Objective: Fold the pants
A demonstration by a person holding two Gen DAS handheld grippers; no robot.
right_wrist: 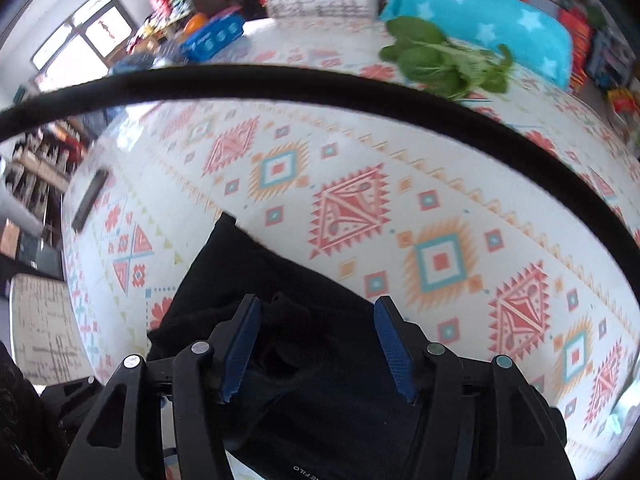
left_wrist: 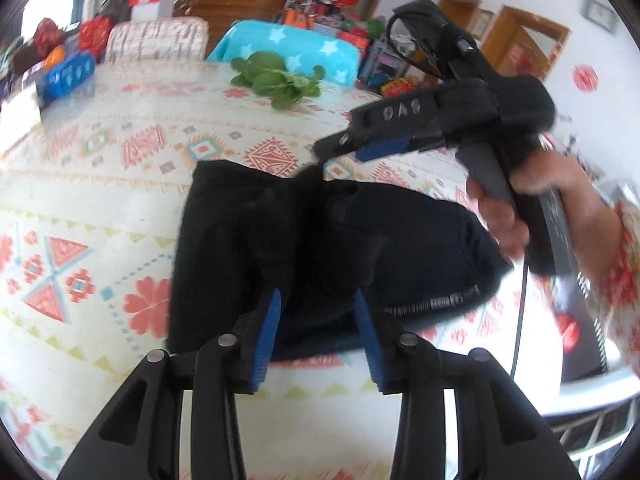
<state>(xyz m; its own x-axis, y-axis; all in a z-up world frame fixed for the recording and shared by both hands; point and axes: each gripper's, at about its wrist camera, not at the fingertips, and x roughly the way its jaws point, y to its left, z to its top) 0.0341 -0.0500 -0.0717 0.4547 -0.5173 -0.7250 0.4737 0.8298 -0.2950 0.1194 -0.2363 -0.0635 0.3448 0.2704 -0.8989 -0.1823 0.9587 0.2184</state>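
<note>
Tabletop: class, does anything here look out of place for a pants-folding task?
Yes. A bunch of leafy greens lies loose on the patterned tablecloth, beyond the black pants. Food beside laundry looks odd; nothing appears spilled or damaged.

The left gripper (left_wrist: 316, 336) is held low and level, its 2 blue-padded fingers (left_wrist: 266, 336) spread apart. Off to its right, the right gripper (left_wrist: 362, 148) is raised higher and angled down to the left, gripped at the handle by the person's right hand (left_wrist: 520, 208). Its own camera shows the right gripper (right_wrist: 318, 346) with fingers apart too.
</note>
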